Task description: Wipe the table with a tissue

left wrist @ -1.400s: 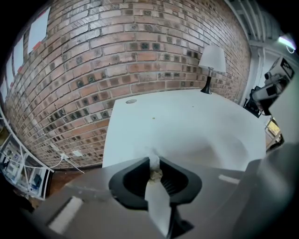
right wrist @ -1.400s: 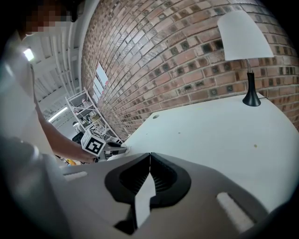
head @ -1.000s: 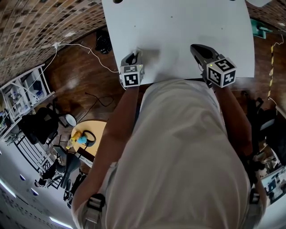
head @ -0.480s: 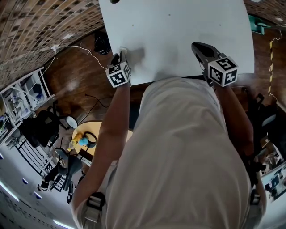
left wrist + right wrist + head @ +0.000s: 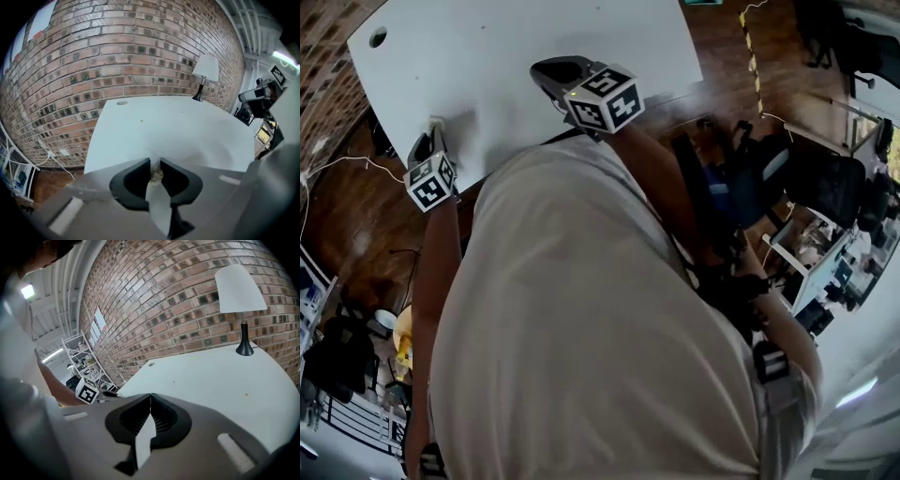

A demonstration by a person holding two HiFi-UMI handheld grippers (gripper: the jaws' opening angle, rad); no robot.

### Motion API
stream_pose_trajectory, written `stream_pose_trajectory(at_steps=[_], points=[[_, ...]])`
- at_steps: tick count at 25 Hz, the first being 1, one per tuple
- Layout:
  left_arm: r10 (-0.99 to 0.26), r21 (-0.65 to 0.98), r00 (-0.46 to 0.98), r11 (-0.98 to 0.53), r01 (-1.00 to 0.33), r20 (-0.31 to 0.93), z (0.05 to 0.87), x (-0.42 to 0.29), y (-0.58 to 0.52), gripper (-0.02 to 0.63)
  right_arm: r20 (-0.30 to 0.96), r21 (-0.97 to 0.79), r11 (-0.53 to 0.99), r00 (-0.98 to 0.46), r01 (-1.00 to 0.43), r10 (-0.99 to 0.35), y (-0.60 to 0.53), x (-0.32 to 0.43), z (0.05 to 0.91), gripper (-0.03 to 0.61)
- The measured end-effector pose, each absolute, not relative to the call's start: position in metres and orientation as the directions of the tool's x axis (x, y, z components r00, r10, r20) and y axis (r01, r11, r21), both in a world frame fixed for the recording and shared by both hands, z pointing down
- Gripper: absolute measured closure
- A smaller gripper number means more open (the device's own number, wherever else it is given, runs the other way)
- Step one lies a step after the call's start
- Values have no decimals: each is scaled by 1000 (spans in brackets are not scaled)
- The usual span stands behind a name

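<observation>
The brick wall (image 5: 117, 51) fills the space well beyond both sets of fingers. The white table (image 5: 164, 126) spreads out ahead of your fingertips, up to that wall. A table lamp (image 5: 205, 75) with a white shade stands at the table's far edge, ahead and to the right of the left fingers.

Your left gripper (image 5: 155, 161) tilts down at the table's near left edge. Its fingers are pinched on a crumpled white tissue (image 5: 156, 174). The tissue sits right between the tips, and a tuft pokes out past them over the tabletop.

Your right gripper (image 5: 150, 395) is over the table's near edge. Its fingers are pressed together tip to tip with nothing between them. The left gripper's marker cube (image 5: 87, 393) shows off to the left of them.
</observation>
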State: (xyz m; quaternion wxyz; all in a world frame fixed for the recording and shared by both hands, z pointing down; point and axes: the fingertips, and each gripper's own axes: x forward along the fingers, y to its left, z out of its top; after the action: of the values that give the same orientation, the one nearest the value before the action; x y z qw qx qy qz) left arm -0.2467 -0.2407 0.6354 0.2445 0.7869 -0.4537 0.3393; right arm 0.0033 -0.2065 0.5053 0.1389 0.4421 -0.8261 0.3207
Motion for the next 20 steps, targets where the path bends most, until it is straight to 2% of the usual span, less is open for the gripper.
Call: stream_pose_trajectory(at_steps=[10,14,20], points=[[-476,119,411,-531,-839,777,632,-216,-214,552,498,-415,448,-610,-792,-617,-210,-10,504,569],[-446,161,444,-541,-826,777,640,-178,-180,552,523,-422,446,-614,-789,-592,-182,16,509,571],[-539,159,436,-483,-861,721,619,-196,-220,551,497,-422,455,-620,-784,-607,-198,9,510,569]])
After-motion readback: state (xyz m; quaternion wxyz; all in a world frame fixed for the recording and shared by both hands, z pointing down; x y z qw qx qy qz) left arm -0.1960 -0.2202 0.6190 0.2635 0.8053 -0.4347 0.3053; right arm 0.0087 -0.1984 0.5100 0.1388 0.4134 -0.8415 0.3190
